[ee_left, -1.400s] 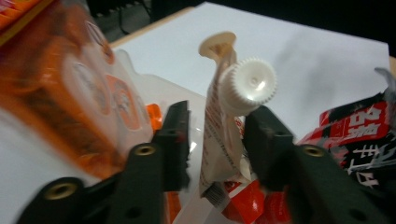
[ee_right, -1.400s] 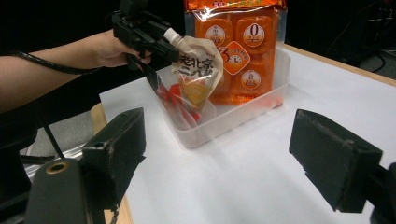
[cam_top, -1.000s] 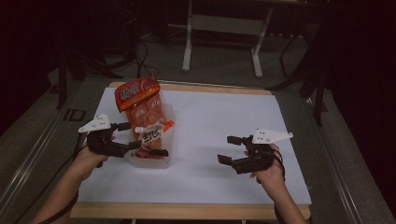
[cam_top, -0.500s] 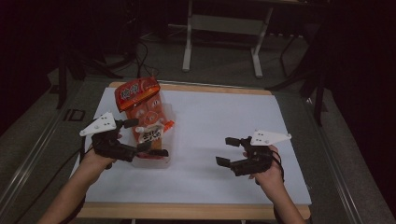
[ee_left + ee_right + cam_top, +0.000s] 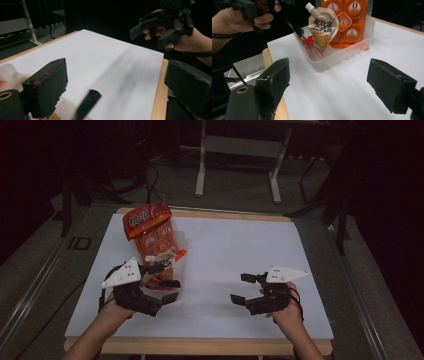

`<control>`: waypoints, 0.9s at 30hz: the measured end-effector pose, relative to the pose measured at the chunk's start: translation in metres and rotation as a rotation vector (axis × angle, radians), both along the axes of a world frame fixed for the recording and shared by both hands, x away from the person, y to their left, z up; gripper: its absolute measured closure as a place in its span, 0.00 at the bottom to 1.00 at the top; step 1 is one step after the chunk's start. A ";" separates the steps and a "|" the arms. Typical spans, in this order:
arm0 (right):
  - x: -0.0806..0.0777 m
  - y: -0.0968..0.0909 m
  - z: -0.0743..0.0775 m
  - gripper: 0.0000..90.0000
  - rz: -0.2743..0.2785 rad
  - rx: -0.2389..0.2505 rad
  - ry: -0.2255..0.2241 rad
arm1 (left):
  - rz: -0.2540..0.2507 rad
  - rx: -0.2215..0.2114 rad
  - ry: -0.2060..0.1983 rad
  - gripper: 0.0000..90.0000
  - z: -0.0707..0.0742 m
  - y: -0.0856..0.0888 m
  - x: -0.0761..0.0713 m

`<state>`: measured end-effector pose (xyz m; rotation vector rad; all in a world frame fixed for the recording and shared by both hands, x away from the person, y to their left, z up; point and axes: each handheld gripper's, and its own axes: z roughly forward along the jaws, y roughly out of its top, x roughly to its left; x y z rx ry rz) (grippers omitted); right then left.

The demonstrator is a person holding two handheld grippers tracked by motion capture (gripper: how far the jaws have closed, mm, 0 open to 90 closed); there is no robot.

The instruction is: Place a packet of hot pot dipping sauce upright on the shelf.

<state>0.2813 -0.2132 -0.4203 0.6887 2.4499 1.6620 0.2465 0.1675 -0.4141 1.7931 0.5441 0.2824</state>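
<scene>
I have both grippers low over the desk (image 5: 235,255), which is covered by a white sheet. My left gripper (image 5: 162,290) sits at about eight o'clock on the sheet, its fingers spread wide and holding nothing, right at the near edge of the tub (image 5: 165,282). In the left gripper view the two black fingers (image 5: 47,87) stand far apart, with bare sheet between them and a pale corner of the tub beside the left one.

The tub is a clear plastic box at about nine to ten o'clock from the desk's middle. A tall orange bag (image 5: 150,232) stands in its far end, tilted slightly. In the right gripper view a spouted pouch (image 5: 322,27) stands upright in the tub in front of the bag (image 5: 347,20), with red packets beside it.

My right gripper (image 5: 242,287) is at about four o'clock, well apart from the tub, fingers wide and empty, pointing toward the tub (image 5: 337,55).
</scene>
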 end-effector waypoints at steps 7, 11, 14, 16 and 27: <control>-0.001 -0.001 -0.009 0.20 -0.020 -0.004 0.000 | -0.047 0.017 0.003 0.07 -0.019 -0.018 -0.010; -0.001 -0.002 -0.015 0.20 -0.034 -0.009 0.006 | -0.051 0.021 0.020 0.07 -0.029 -0.023 -0.014; -0.001 -0.003 -0.020 0.20 -0.038 -0.016 0.013 | -0.062 0.015 0.037 0.07 -0.036 -0.025 -0.015; -0.001 -0.003 -0.021 0.20 -0.040 -0.020 0.013 | -0.070 0.025 0.038 0.07 -0.041 -0.027 -0.017; 0.002 -0.002 -0.038 0.20 -0.052 -0.036 0.041 | -0.072 0.045 0.072 0.07 -0.063 -0.033 -0.020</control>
